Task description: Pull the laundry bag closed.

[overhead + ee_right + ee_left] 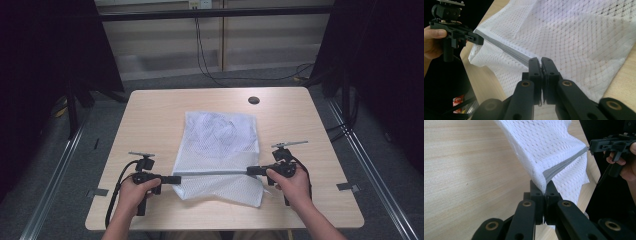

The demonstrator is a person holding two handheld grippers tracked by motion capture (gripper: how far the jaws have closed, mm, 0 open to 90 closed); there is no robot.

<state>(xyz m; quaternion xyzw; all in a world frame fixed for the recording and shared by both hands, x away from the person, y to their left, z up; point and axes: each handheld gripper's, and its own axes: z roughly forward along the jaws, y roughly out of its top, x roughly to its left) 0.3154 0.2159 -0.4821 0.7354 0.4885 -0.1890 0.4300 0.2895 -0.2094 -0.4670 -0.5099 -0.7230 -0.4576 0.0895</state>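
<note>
Both the left gripper and right gripper clenched the mesh bag's grey edge, stretched taut above the table.

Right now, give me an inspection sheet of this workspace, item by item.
Surface: light wooden table, round dark grommet near far edge.
Job's things: white mesh bag, its grey edge band stretched taut and lifted between both grippers; far part lies on the table.
Clutter: nothing seen.
Grippers: left hand-held gripper and right hand-held gripper both shut on the band's ends.
Cables: black cable trails from left gripper; cables hang behind the table.
Surroundings: dark curtains, grey floor, metal rails.
</note>
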